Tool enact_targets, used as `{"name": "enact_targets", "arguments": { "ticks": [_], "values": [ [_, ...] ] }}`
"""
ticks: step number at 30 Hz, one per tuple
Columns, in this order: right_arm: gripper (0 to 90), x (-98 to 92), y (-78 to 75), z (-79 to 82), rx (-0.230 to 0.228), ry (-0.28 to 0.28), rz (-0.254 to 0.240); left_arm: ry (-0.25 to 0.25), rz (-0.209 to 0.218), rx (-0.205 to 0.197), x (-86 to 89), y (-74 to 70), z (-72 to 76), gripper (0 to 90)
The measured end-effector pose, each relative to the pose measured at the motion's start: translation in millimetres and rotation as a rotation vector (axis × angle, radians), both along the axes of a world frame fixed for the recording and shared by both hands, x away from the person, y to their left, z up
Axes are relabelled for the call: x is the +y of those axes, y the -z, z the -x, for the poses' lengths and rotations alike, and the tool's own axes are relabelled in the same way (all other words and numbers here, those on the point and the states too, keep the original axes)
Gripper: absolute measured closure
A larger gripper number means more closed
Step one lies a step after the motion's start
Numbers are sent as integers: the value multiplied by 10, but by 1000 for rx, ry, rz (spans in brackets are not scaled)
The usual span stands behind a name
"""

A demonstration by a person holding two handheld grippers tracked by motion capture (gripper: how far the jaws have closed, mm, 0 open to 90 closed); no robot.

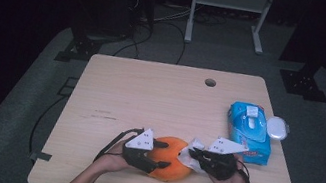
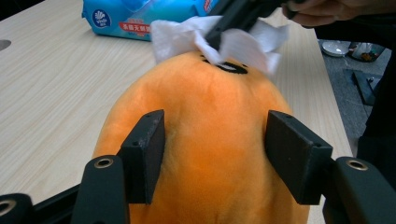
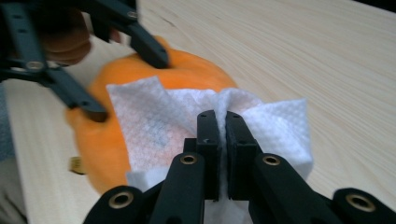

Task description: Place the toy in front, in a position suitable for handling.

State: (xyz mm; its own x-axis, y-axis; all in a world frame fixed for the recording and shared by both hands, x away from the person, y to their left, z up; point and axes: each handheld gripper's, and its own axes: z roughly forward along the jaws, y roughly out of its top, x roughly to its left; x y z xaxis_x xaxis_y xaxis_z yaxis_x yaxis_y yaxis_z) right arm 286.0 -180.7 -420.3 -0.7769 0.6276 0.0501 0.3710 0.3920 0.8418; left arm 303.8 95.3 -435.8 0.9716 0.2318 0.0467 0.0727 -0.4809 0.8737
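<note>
An orange plush toy (image 1: 171, 170) lies on the wooden table (image 1: 150, 94) near its front edge. My left gripper (image 1: 164, 155) is shut on the toy from its left end. In the left gripper view both pads (image 2: 147, 154) press into the toy's (image 2: 215, 112) sides. My right gripper (image 1: 194, 153) comes in from the right, shut on a crumpled white wipe (image 1: 185, 157). In the right gripper view its jaws (image 3: 222, 121) pinch a fold of the wipe (image 3: 154, 121), which lies against the toy's (image 3: 105, 135) top. The wipe (image 2: 243, 44) covers the toy's far end in the left gripper view.
A blue pack of wet wipes (image 1: 249, 131) lies at the table's right edge with a small white oval case (image 1: 277, 128) beside it. A cable hole (image 1: 210, 82) sits near the far edge. A white metal stand (image 1: 228, 11) is on the floor beyond.
</note>
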Motion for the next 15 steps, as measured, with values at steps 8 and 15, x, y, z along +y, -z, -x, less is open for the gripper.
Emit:
{"name": "enact_targets", "arguments": {
  "ticks": [8, 15],
  "values": [
    [863, 137, -64, 72, -21, -51, -37, 19, -7, -15, -51, 1, 37, 384],
    [868, 105, -1, 78, 0, -54, -13, -60, 26, -24, 38, -199, -15, 181]
  ]
}}
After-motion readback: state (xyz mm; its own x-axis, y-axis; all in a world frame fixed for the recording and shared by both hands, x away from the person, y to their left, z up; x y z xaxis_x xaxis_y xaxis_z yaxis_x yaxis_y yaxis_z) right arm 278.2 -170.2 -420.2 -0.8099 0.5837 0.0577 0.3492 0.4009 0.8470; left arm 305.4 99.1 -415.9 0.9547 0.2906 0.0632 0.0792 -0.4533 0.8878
